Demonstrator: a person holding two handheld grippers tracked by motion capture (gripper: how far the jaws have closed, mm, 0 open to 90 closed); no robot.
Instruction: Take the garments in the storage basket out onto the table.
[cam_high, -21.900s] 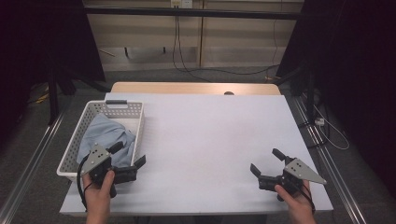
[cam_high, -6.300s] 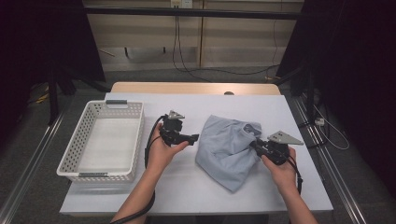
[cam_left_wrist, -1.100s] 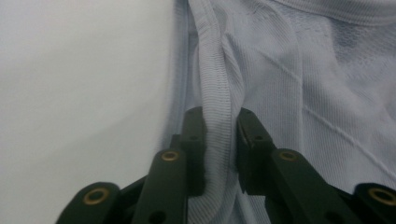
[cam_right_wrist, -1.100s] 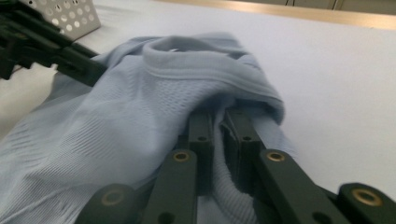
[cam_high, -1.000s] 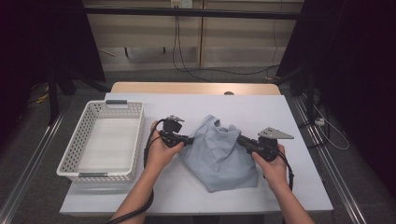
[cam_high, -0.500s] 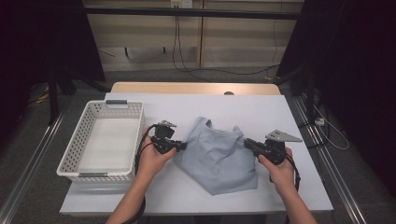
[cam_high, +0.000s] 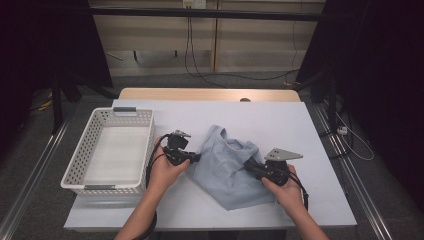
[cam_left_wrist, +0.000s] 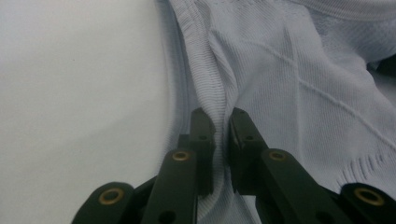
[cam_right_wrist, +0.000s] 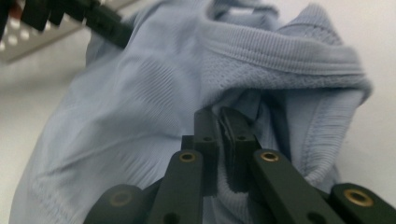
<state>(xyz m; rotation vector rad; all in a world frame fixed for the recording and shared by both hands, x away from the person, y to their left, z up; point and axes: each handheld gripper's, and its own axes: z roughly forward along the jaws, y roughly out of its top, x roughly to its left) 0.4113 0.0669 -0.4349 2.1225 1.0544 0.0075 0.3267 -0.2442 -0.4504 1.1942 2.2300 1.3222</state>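
Observation:
A light blue knit shirt (cam_high: 226, 176) lies crumpled on the white table (cam_high: 280, 125), between my two grippers. My left gripper (cam_high: 196, 158) holds the shirt's left edge; in the left gripper view its jaws (cam_left_wrist: 222, 122) are shut on a ribbed fold of the fabric (cam_left_wrist: 289, 79). My right gripper (cam_high: 249, 167) grips the shirt at its right side, near the collar. The right gripper view has those jaws (cam_right_wrist: 219, 119) pinched on cloth just under the ribbed collar band (cam_right_wrist: 285, 56), with the left gripper (cam_right_wrist: 100, 21) at the top left.
A white perforated basket (cam_high: 91, 153) stands on the table's left side, close to my left hand, with nothing in it. Bare table surface lies behind and to the right of the shirt. Black frame rails run along both table sides.
The shirt, once in the basket, now lies on the table. Over the last second my right gripper came left and nearer the person, and the cloth between the grippers bunched up.

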